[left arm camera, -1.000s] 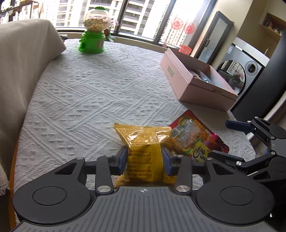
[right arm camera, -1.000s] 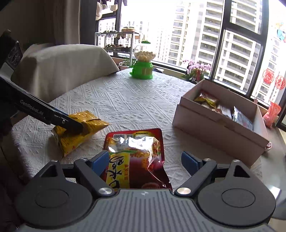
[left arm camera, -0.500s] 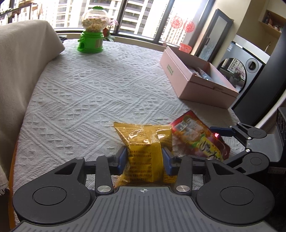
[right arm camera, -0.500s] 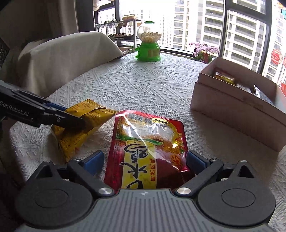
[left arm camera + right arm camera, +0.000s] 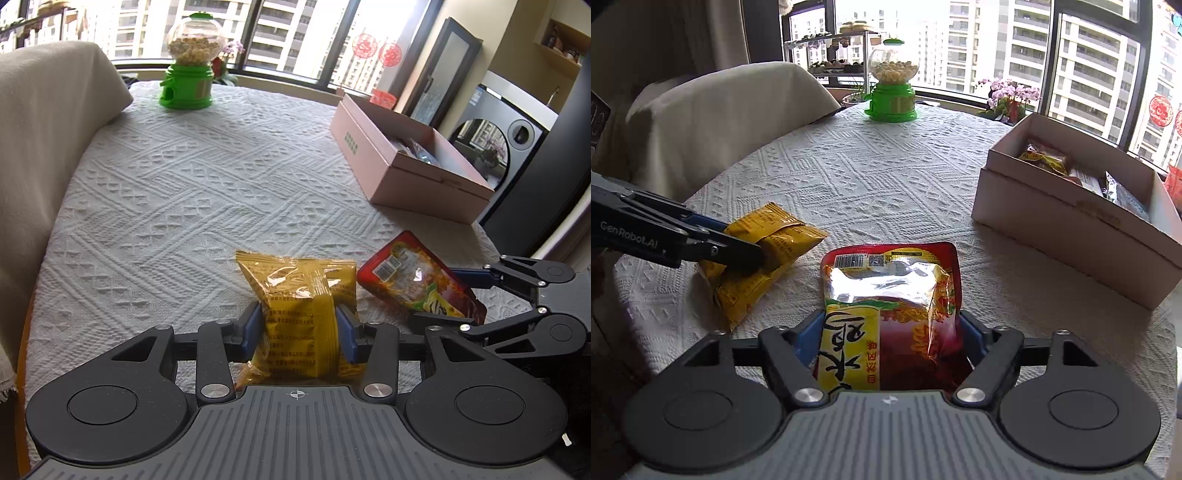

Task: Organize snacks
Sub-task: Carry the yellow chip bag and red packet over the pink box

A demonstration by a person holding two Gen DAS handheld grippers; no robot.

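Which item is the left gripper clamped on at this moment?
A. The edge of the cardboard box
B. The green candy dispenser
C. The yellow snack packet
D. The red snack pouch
C: the left gripper has its blue pads pressed into both sides of the yellow snack packet, while the red snack pouch sits between the right gripper's fingers.

Gripped yellow packet (image 5: 299, 314), red pouch (image 5: 890, 314)
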